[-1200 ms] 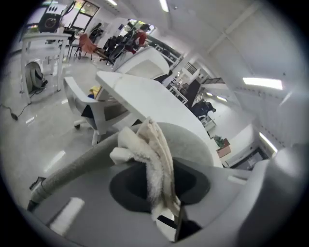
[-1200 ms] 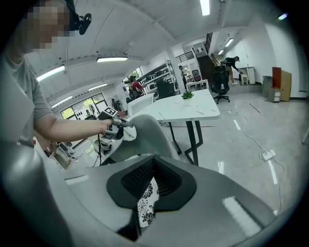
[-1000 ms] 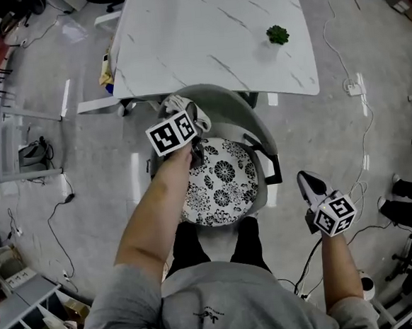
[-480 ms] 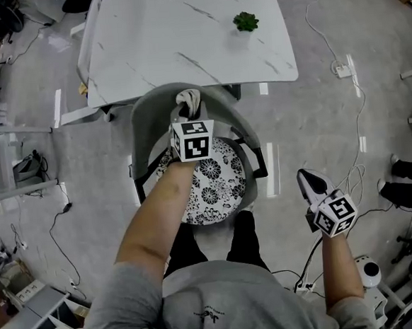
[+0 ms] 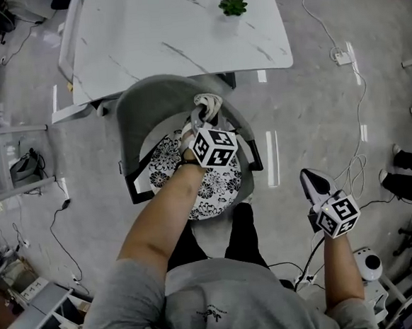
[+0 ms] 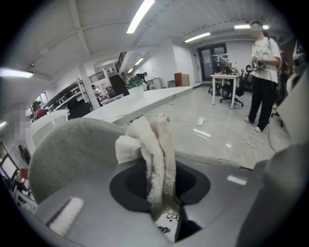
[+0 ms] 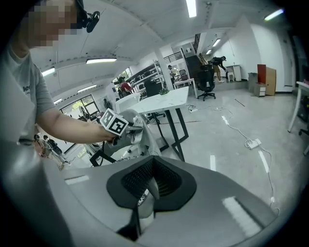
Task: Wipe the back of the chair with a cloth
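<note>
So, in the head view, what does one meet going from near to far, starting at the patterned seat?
Patterned seat cushion → cloth → grey chair back → white marble table → small green plant.

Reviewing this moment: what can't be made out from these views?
1. Head view: whether the cloth touches the chair back; the left gripper covers the contact.
2. Left gripper view: the cloth's far side, hidden by its own folds.
3. Head view: the chair's base, under the seat cushion.
</note>
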Demonstrator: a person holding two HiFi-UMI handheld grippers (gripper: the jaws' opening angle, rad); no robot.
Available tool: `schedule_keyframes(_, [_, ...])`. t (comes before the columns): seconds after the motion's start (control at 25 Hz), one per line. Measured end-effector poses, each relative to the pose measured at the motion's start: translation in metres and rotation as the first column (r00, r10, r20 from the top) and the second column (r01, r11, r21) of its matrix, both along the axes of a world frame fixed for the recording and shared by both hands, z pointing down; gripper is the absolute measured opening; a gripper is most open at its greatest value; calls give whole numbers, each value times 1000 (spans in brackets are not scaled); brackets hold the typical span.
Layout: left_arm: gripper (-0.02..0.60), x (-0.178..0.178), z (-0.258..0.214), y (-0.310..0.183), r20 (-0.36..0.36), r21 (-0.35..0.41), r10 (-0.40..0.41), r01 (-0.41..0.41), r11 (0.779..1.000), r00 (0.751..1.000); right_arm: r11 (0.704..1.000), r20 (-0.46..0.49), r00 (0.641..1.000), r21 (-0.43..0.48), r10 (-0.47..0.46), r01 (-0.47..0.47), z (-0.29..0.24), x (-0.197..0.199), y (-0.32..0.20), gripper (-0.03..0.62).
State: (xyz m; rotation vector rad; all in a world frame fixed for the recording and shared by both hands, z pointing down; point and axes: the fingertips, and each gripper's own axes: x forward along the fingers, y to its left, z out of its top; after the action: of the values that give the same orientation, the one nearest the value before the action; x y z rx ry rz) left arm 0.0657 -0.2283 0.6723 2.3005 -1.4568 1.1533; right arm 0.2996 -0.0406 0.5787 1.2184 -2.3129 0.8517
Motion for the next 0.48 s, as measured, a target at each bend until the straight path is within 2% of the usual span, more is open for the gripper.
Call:
schedule_keyframes(0.12, [147, 25, 26, 18, 20, -60, 87, -85, 995, 996, 1000, -4, 1000, -9, 5, -5, 4, 4, 4, 2])
schedule_keyframes(0.24, [149, 43, 47, 36, 12, -135, 154, -151, 979, 988, 1000, -12, 1000, -19, -2, 1, 7, 4, 6, 2])
schedule_keyframes(0.32, [149, 53, 59, 50, -23, -192, 229, -229, 954, 973, 1000, -17, 1000, -23, -9, 9, 9, 0, 6, 2])
schedule_keyframes(0.36, [149, 56, 65, 58, -71, -225, 250, -260, 939, 966, 1000, -19, 1000, -22, -13, 13, 9, -3, 5, 2])
schedule_keyframes(0.4, [149, 54, 68, 65, -141, -258, 229, -259, 931, 963, 1000, -21, 1000, -22, -18, 17, 9, -8, 5, 2])
schedule_keyframes(0.44, [149, 45, 70, 70, -225, -295, 150, -214, 931, 963, 1000, -21, 999, -21, -24, 23, 8, -13, 4, 2])
schedule_keyframes(0.48, [149, 26, 72, 72, -307, -339, 17, -126, 932, 952, 999, -22, 999, -19, -32, 32, 6, -19, 2, 2])
